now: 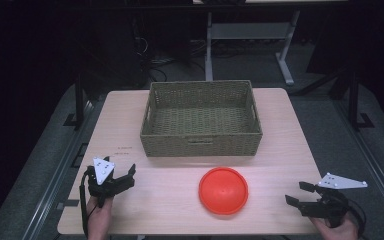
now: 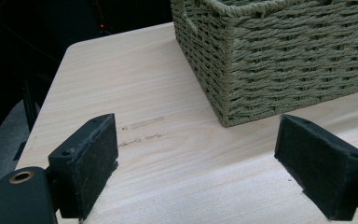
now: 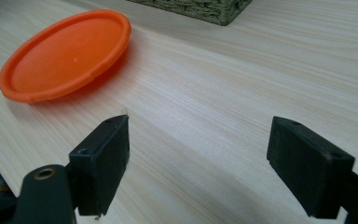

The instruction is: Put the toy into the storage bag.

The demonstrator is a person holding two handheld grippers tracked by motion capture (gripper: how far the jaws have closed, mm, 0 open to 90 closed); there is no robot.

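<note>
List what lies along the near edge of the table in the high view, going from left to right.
Left claw → orange plate → right claw, both claws open and clear of the plate.

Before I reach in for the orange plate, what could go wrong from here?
The flat round orange plastic plate lies low on the pale wooden table, so the right gripper, fingers open, may push it along rather than get under its rim. It also sits close to the green woven basket; a slide could drive it against that front wall. The left gripper, also open, waits at the far side and could collide if both close in.
</note>
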